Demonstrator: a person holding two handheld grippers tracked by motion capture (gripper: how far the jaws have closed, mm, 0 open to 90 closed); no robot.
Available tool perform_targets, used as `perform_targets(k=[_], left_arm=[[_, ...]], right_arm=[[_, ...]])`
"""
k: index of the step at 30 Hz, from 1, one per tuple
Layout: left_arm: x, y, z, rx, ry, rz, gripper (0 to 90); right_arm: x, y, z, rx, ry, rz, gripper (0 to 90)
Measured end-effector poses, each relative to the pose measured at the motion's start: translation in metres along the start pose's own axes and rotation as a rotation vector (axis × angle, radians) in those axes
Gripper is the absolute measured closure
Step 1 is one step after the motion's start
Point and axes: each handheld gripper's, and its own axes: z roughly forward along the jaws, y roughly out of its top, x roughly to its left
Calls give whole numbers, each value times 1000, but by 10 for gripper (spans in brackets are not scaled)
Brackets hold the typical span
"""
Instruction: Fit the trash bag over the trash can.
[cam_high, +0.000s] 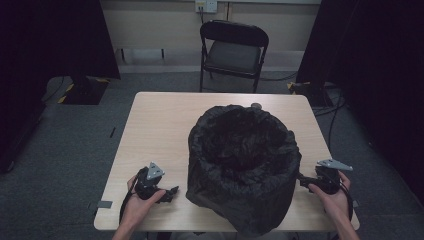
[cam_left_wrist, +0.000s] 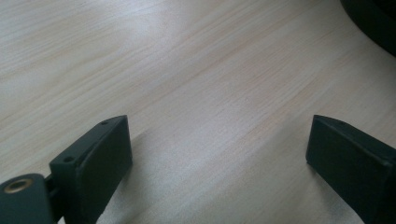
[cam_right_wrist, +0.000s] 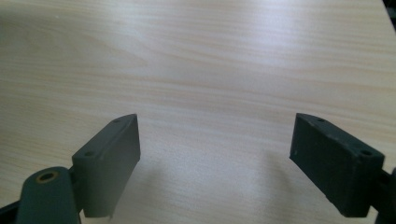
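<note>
Grippers sit low at either side of a big black bag (cam_high: 243, 167), so the step in hand looks like the approach before any grasp. At the left, the left gripper (cam_high: 172, 192) rests near the front edge of the counter (cam_high: 155, 120), just beside the bag's lower left flank but apart from it; in the left gripper view its fingers (cam_left_wrist: 100, 161) stand wide apart over bare wood, with nothing between them, and a dark curve of the bag shows at the upper right corner. The bag itself stands in the middle of the counter, toward the person's side, its mouth open and its rim rolled down into a crumpled collar. At the right, the right gripper (cam_high: 303, 182) points at the bag's right flank, very close to it; whether it touches the fabric I cannot tell. Its fingers (cam_right_wrist: 114, 158) are likewise spread wide and empty over wood grain. The next move, I judge, calls for bringing each gripper in to the rim or the side folds and closing on thin, slack fabric, which may slip or bunch. What lies inside the bag is lost in darkness, its near base is cut off at the frame's bottom, and a small round thing (cam_high: 256, 105) behind it is too small to name.
</note>
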Motion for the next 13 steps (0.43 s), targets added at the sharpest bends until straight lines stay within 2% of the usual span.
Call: perform_targets(k=[3,13], left_arm=[[0,1,1,3,3,-6,44],[1,1,2,14,9,-10,13]], right_arm=[[-1,-4,7,37,-22,12,152],[-1,-5,10,46,-35,10,131]])
